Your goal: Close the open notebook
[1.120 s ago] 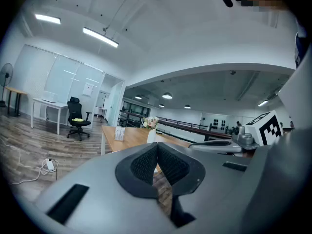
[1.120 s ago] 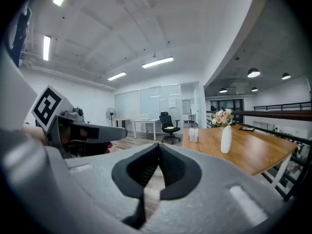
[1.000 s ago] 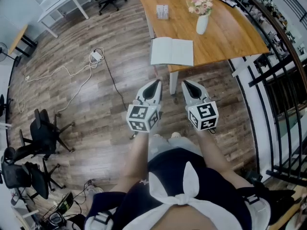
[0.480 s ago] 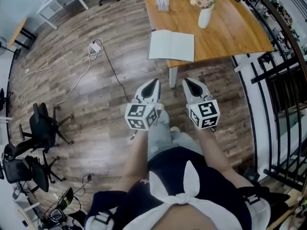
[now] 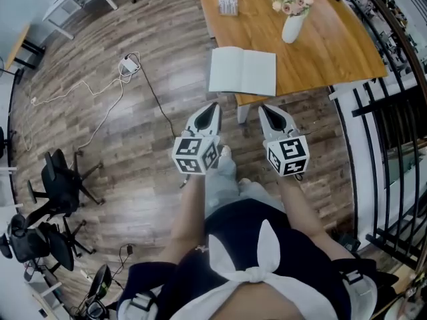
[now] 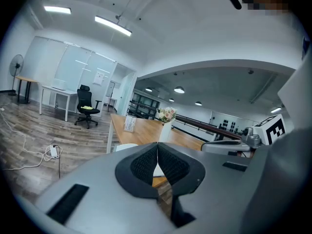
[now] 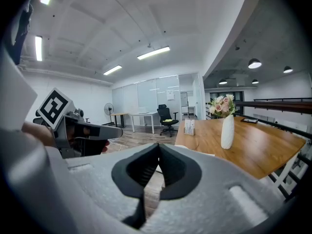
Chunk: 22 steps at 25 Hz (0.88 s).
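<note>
wooden table (image 5: 333, 52) holds the open notebook (image 5: 242, 71) flat at its near corner, in front of a vase (image 5: 291, 27). left gripper (image 5: 212, 107) and right gripper (image 5: 264, 109) both have jaws pressed together and empty, so a blunt push may slide the notebook off the edge rather than lift a cover. compared with a second ago, both grippers are nearer the table but short of it.

grey left gripper (image 5: 212, 109): centre frame, jaws together, empty | grey right gripper (image 5: 267, 112): beside it, jaws together, empty
</note>
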Each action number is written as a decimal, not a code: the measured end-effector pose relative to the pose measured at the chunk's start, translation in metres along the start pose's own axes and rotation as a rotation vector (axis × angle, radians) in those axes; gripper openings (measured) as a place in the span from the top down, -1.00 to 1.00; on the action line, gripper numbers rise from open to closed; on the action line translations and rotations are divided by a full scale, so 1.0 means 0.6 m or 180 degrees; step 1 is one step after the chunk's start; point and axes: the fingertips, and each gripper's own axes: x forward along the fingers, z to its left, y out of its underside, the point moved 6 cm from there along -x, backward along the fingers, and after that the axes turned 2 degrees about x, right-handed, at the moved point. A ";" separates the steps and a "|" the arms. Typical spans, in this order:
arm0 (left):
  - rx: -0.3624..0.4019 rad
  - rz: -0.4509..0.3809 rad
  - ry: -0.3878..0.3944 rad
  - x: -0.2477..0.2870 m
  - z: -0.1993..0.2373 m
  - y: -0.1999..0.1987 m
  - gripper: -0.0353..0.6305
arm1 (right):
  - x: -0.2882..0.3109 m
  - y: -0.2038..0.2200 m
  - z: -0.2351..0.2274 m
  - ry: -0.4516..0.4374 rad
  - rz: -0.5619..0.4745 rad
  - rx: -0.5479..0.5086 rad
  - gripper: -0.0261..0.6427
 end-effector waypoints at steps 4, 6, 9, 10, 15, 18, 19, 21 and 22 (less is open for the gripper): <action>-0.0110 0.0081 0.0019 0.044 0.042 -0.006 0.84 | 0.052 -0.005 -0.017 0.0039 0.0057 0.0016 0.93; -0.0182 0.0100 0.0013 0.064 0.063 -0.010 0.84 | 0.078 -0.009 -0.026 0.0059 0.0069 -0.0030 0.93; -0.0194 0.0131 0.0014 0.090 0.092 -0.017 0.84 | 0.111 -0.013 -0.036 0.0082 0.0084 -0.0034 0.93; -0.0199 0.0139 0.0023 0.097 0.101 -0.021 0.84 | 0.121 -0.015 -0.037 0.0090 0.0086 -0.0028 0.93; -0.0365 0.0173 0.0164 0.139 0.137 -0.031 0.84 | 0.162 -0.020 -0.043 0.0115 0.0143 -0.0055 0.93; -0.0407 0.0214 0.0281 0.164 0.145 -0.031 0.84 | 0.184 -0.020 -0.045 0.0121 0.0196 -0.0118 0.93; -0.0401 0.0237 0.0315 0.171 0.147 -0.031 0.84 | 0.189 -0.020 -0.046 0.0130 0.0207 -0.0121 0.93; -0.0408 0.0294 0.0377 0.184 0.155 -0.031 0.84 | 0.199 -0.019 -0.048 0.0152 0.0228 -0.0116 0.93; -0.0425 0.0320 0.0400 0.190 0.160 -0.031 0.84 | 0.205 -0.019 -0.050 0.0161 0.0238 -0.0115 0.93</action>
